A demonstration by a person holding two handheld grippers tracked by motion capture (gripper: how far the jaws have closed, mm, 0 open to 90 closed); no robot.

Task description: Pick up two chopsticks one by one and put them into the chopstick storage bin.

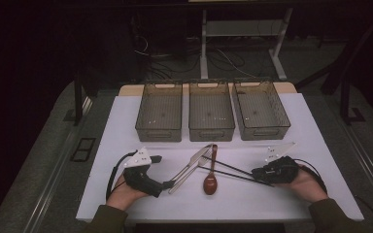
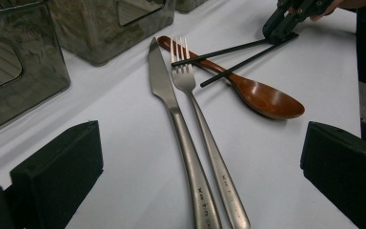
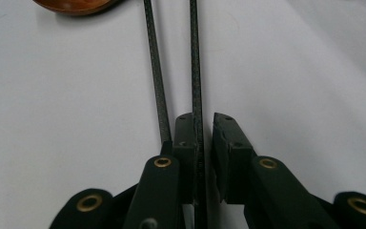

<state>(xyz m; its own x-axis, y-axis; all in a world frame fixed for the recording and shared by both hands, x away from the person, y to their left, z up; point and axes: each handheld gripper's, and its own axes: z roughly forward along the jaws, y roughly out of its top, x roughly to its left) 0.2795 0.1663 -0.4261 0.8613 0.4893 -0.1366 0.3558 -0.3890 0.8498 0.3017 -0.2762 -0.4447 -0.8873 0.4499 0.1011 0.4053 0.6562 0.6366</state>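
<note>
Everything lies around the wooden spoon [image 1: 210, 179], which rests bowl-down toward the person on the white table [image 1: 126, 121]. Two black chopsticks [image 1: 238, 172] cross the spoon's handle and run off to its right, into the right gripper [image 3: 205, 143]. One stick sits between that gripper's nearly closed jaws and the other lies just outside the left jaw; whether the pads are actually pinching the stick is hard to tell, since a thin gap shows beside it. Left of the spoon lie a steel knife [image 2: 171, 114] and fork [image 2: 205, 138], side by side and touching. The left gripper [image 2: 200, 191] is spread wide, empty, its jaws flanking their handles. Beyond the spoon stand three empty bins [image 1: 211, 116]. The chopsticks look thin, stiff, light and smooth, so they would probably roll; holding near the thick end, as here, seems sensible.
</note>
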